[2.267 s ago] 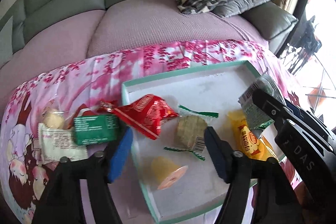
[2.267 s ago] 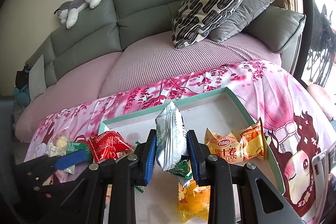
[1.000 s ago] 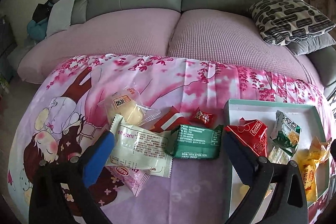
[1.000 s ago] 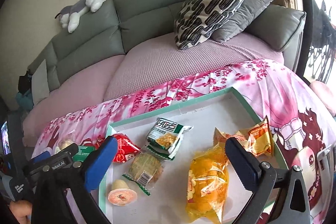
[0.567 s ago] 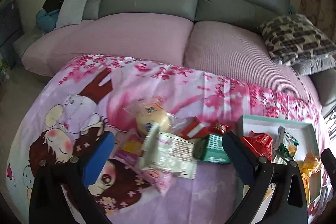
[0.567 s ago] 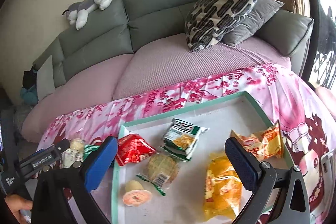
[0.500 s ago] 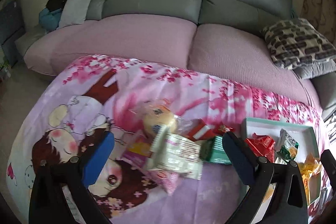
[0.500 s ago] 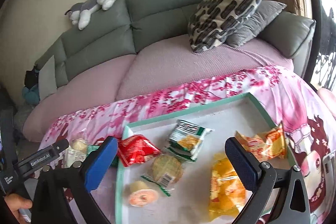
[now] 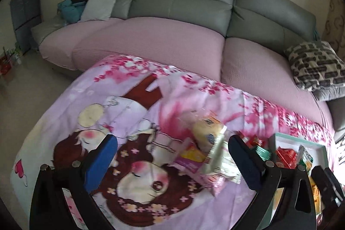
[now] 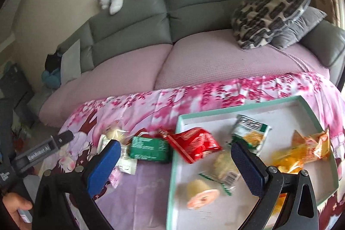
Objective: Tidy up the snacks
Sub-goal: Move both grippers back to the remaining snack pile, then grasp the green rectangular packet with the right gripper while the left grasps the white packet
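A pink cartoon-print cloth [image 10: 151,191] is covering the surface across the lower half of both views. A shallow white tray with a mint-green rim [image 10: 241,108] is sitting at the lower right of the right wrist view, holding a red foil packet [image 10: 195,143] overhanging its left rim, a green-and-white chip bag [image 10: 251,132], crinkled orange wrappers [image 10: 306,148] at its right side, a clear-wrapped round cake [image 10: 223,167] and a small yellow jelly cup [image 10: 199,192]. Outside the tray, just left of it, a green rectangular packet [image 10: 148,149] is lying among pale wrapped snacks, blurred and hard to read. In the left wrist view the tray [image 9: 301,139] is cut off at the right edge, and a white packet [image 9: 217,156] is lying in a smeared pile. The left gripper [image 9: 172,163] and right gripper [image 10: 174,167] are both standing wide apart, holding nothing.
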`<action>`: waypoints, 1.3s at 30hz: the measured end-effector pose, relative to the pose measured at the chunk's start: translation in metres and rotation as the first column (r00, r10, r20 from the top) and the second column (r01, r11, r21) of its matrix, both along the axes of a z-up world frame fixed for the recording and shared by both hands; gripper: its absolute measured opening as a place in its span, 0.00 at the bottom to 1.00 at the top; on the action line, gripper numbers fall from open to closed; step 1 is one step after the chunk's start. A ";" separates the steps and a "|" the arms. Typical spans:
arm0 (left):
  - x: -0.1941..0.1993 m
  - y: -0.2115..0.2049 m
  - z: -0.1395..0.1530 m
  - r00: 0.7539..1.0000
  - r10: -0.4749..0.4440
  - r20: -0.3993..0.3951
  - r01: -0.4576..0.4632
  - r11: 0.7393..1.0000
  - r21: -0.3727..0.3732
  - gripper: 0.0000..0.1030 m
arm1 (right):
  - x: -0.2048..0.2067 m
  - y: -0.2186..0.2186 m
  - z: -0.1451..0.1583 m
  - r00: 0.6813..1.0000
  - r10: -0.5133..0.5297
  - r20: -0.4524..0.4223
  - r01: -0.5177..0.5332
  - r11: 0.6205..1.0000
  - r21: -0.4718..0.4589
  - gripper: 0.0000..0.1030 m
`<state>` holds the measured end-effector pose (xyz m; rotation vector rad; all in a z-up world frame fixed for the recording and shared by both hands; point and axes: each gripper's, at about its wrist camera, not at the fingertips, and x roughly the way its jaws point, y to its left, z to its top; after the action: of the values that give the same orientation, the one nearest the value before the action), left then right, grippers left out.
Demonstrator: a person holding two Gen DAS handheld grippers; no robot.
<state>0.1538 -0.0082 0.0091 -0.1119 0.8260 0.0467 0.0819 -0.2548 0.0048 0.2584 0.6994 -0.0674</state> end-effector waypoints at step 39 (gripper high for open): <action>0.028 -0.009 -0.033 0.990 -0.120 -0.080 0.109 0.986 -0.127 0.99 | 0.047 0.062 -0.056 0.986 0.141 -0.087 -0.137 0.989 0.057 0.85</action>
<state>0.1817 -0.0171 -0.0236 -0.1790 0.9213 -0.1086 0.1294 -0.1929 -0.0508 0.2559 0.8087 0.0725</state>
